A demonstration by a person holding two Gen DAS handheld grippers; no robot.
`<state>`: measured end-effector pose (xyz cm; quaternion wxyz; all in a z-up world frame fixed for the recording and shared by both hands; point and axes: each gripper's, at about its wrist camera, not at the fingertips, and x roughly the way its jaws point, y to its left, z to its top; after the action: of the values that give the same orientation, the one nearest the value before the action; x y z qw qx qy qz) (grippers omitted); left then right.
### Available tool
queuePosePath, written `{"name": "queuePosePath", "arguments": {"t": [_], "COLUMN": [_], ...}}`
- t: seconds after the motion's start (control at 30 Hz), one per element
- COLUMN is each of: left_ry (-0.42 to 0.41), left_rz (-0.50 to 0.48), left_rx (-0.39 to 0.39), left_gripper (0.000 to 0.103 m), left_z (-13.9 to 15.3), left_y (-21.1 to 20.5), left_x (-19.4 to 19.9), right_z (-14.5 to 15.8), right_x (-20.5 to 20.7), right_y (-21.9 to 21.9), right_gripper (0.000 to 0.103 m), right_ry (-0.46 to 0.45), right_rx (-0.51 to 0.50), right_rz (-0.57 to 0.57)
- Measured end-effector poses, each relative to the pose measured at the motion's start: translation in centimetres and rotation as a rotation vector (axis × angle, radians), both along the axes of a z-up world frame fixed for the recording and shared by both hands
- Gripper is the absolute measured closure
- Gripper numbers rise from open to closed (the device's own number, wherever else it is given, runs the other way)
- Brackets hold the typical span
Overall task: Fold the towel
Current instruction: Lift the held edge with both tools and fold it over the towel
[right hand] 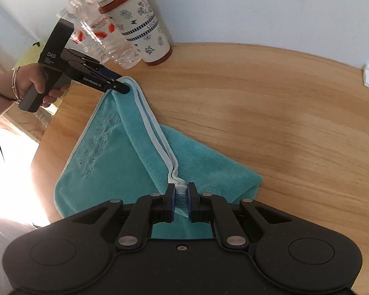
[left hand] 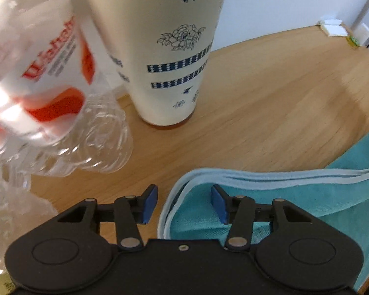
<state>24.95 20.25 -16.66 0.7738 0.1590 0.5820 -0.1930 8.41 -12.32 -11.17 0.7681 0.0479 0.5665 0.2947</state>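
Right gripper (right hand: 180,198) is clamped on the pale-trimmed edge of the teal terry towel (right hand: 105,162), blue pads (right hand: 171,205) pinching the hem at the near end. The towel lies folded on the round wooden table (right hand: 270,113), its doubled hem running up to the far left. There the left gripper (left hand: 184,204), held in a person's hand (right hand: 37,83), has its jaws spread apart, straddling the towel's corner. Beyond stand a cream floral tumbler (left hand: 169,49) and a clear plastic water bottle (left hand: 61,113).
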Motion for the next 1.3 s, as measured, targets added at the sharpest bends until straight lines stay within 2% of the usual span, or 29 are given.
{"name": "queuePosePath", "arguments": {"t": [0.07,0.13,0.27,0.33,0.57,0.67,0.83,0.93,1.1,1.17,1.23,1.3], "left_ry": [0.011,0.029,0.033,0.003,-0.087,-0.124,-0.189,-0.23,-0.263,-0.283,-0.344,-0.357], "left_rz": [-0.016,-0.045,-0.053,-0.034,-0.005,0.041,0.06,0.079,0.119,0.158,0.233,0.273], "left_rx": [-0.007,-0.023,-0.051,-0.038,-0.024,-0.054,-0.069,-0.114,-0.109,-0.098,-0.1,-0.094], "left_gripper": [0.068,0.08,0.091,0.097,0.097,0.098,0.097,0.097,0.097,0.097,0.097,0.097], "left_z": [0.0,0.1,0.1,0.2,2.1,3.4,5.9,7.1,8.2,8.5,8.8,8.6], "left_y": [-0.1,-0.1,0.2,0.5,1.1,1.9,2.6,2.8,2.3,2.1,2.1,1.9], "left_x": [0.2,0.3,-0.1,-0.7,-4.1,-5.5,-8.7,-10.8,-13.9,-15.5,-17.3,-18.4], "right_z": [-0.1,-0.2,-0.4,-0.4,0.8,1.3,2.2,2.5,3.4,3.7,3.9,4.2], "right_x": [0.0,0.1,0.1,0.2,0.2,0.2,0.2,0.1,-0.4,-0.7,-1.0,-1.5], "right_y": [0.0,0.0,0.0,-0.1,-0.5,-0.4,-0.4,-0.8,-1.7,-2.1,-2.3,-2.5], "right_gripper": [0.093,0.093,0.093,0.093,0.093,0.093,0.093,0.093,0.093,0.093,0.093,0.093], "right_ry": [0.01,0.018,0.023,0.021,-0.047,-0.074,-0.11,-0.125,-0.164,-0.174,-0.193,-0.215], "right_rx": [0.0,0.003,-0.001,-0.002,-0.019,-0.035,-0.051,-0.054,-0.054,-0.049,-0.05,-0.051], "right_rz": [-0.006,-0.007,-0.006,-0.01,-0.045,-0.042,-0.047,-0.056,-0.059,-0.054,-0.042,-0.028]}}
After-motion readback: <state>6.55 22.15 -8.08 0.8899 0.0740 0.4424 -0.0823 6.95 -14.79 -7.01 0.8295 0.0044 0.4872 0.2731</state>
